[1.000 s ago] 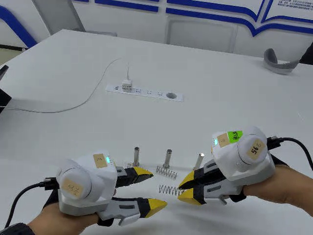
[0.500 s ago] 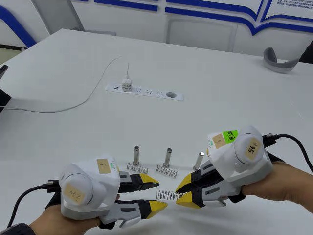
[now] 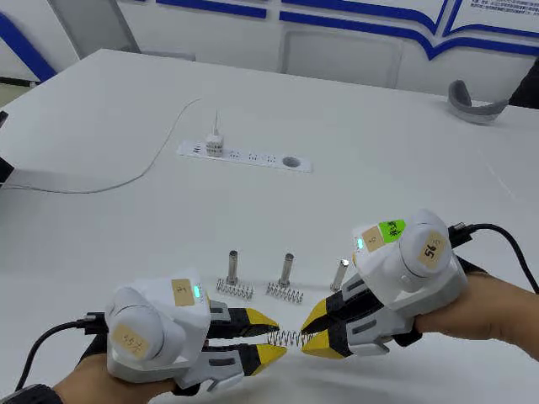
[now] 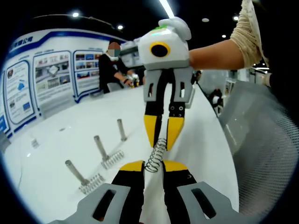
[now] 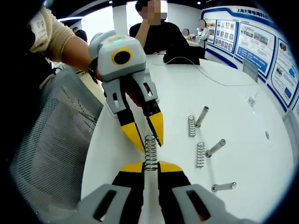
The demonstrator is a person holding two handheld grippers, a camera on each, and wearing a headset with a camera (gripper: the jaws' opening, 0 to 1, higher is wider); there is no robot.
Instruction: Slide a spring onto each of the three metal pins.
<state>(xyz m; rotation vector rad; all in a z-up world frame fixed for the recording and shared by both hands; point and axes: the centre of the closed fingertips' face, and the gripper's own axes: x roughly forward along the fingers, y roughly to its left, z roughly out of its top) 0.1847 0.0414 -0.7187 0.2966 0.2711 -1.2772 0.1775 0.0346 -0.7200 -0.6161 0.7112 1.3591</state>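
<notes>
Spring [image 3: 290, 338], a thin coil of bright silver wire, lies level between two yellow-tipped tongs at the bottom centre of the head view. The right gripper [image 3: 318, 330] reaches in from the lower right. In the left gripper view its tips are pinched almost together on one end of the coil, so it reads as clenched on the spring. The left gripper [image 3: 266, 337] reaches in from the lower left. Its jaws bracket the other end, but I cannot tell whether they press on it or only stand around it. Whether the coil is raised off the white table [image 3: 126, 126] is also unclear.

Just above, mid-frame, three metal pins stand upright in a row: left pin [image 3: 232, 267], middle pin [image 3: 286, 268] and right pin [image 3: 340, 274], the last close beside the right gripper. All three are bare. One loose spring [image 3: 235, 289] lies flat at the foot of the left pin, and a second loose spring [image 3: 285, 293] lies flat at the foot of the middle pin.

The work looks to be at its first step, taking up a spring, with none threaded yet. Next, the coil probably has to be tipped upright, one end freed, and its open bore lined up over a pin top before it is slid down. The coil is short, open-wound and slightly bowed in the left gripper view, so it will likely flex or flick if squeezed unevenly.
</notes>
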